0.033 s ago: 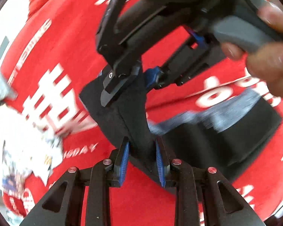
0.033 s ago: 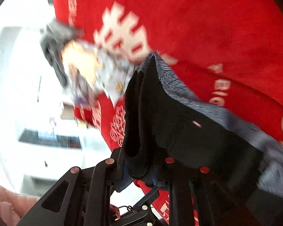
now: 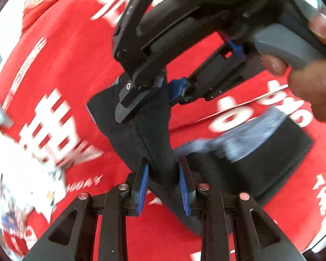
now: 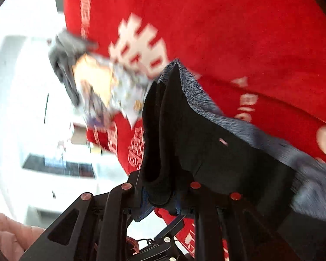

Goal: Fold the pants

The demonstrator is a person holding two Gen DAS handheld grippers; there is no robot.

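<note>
The dark pants (image 3: 141, 134), with a grey-blue inner band (image 3: 239, 139), are lifted off a red cloth (image 3: 65, 54) printed with white characters. My left gripper (image 3: 164, 186) is at the bottom of the left wrist view, its blue pads (image 3: 143, 187) shut on a fold of the dark fabric. My right gripper (image 3: 160, 91) comes in from above and its jaws are closing on the upper edge of the same fold. In the right wrist view the pants (image 4: 206, 143) bunch thickly between the right gripper's (image 4: 160, 195) fingers and hide its pads.
A heap of white patterned clothes (image 3: 21, 174) lies at the left on the red cloth, with a grey garment (image 4: 63, 65) beside it. A hand (image 3: 310, 87) holds the right gripper's handle. A pink sleeve (image 4: 6, 235) shows at the lower left. The table edge (image 4: 119, 152) drops to a pale floor.
</note>
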